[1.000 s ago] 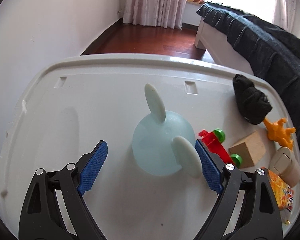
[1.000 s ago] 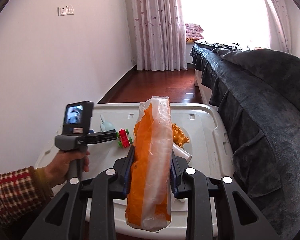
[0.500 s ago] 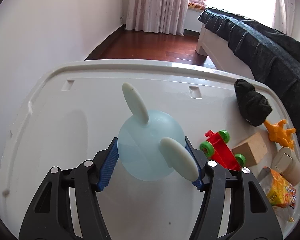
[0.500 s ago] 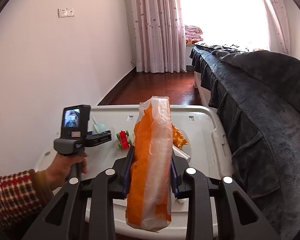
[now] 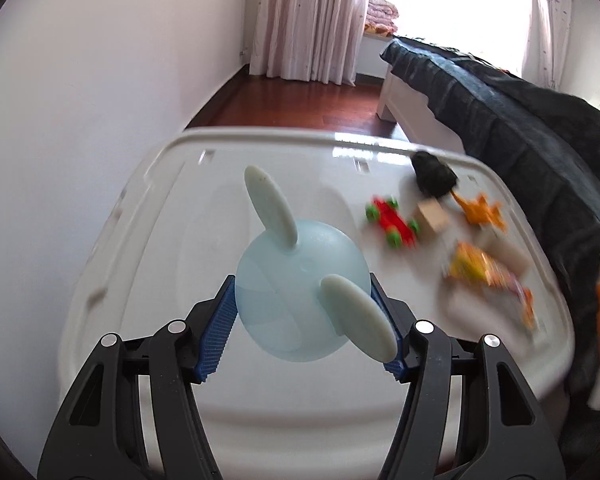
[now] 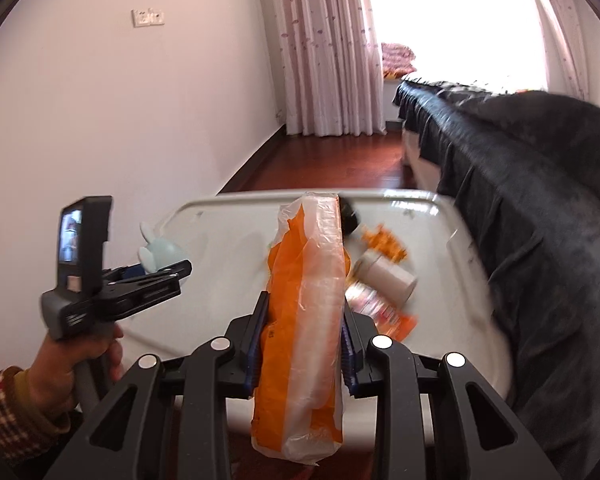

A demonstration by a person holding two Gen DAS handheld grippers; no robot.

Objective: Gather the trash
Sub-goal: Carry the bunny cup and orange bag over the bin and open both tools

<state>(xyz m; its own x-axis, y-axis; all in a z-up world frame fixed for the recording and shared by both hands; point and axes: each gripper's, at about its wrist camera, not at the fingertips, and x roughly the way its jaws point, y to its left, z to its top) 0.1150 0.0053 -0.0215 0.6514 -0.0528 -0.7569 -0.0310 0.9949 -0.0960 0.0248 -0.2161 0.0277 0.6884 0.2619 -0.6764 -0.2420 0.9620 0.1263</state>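
Note:
My left gripper [image 5: 304,312] is shut on a pale blue round rabbit-eared toy [image 5: 300,296] and holds it above the white plastic lid [image 5: 172,216]; the toy also shows in the right wrist view [image 6: 158,254]. My right gripper [image 6: 302,340] is shut on an orange and clear plastic bag [image 6: 304,304], held upright above the lid's near edge. An orange snack wrapper [image 5: 488,276] lies on the lid's right side, and shows in the right wrist view [image 6: 380,312] beside a white jar [image 6: 388,276].
On the lid's right part lie a red toy car [image 5: 392,222], a wooden block [image 5: 432,214], a black cloth lump [image 5: 434,172] and an orange toy animal [image 5: 482,210]. A dark-covered bed [image 6: 540,200] runs along the right. A white wall [image 5: 100,80] stands left.
My left gripper closed on the blue toy and lifted it up and back from the lid. My right gripper with the bag shifted a little.

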